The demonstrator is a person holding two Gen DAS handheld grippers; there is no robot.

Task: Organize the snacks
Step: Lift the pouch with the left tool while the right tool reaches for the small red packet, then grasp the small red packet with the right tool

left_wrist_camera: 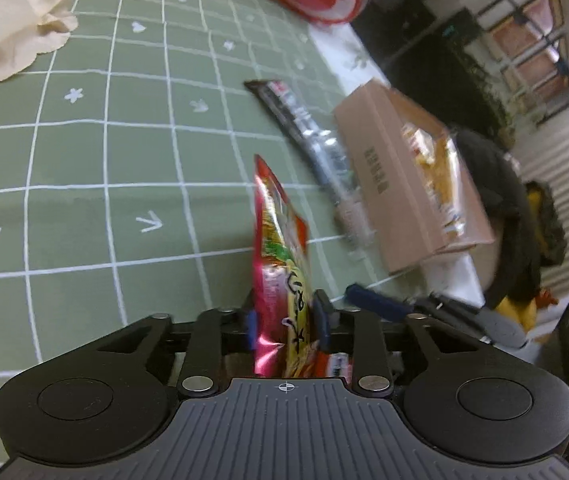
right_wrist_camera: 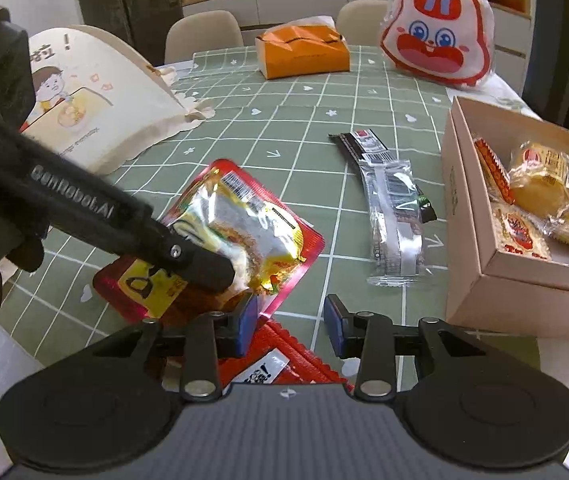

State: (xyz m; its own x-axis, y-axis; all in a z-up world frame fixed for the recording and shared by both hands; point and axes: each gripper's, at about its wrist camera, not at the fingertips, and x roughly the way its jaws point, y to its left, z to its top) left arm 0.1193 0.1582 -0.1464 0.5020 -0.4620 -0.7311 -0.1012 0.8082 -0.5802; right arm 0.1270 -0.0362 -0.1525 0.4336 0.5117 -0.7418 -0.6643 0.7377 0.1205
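The left gripper (left_wrist_camera: 286,322) has its jaws squeezed shut on a shiny red snack packet (right_wrist_camera: 244,232), holding it up over the green table (right_wrist_camera: 292,168).

The packet sticks out past the jaws, standing on its edge in the left wrist view. The right gripper (right_wrist_camera: 290,322) has its jaws apart and holds nothing; another red packet (right_wrist_camera: 284,354) lies flat under it. A long clear wrapper (right_wrist_camera: 390,216) lies between the held packet and the brown box (right_wrist_camera: 496,300). The box sits at the table's right edge with yellow snacks (right_wrist_camera: 544,176) inside it. There is bare green cloth near the middle, before the orange box (right_wrist_camera: 304,54) and the bunny bag (right_wrist_camera: 438,28).
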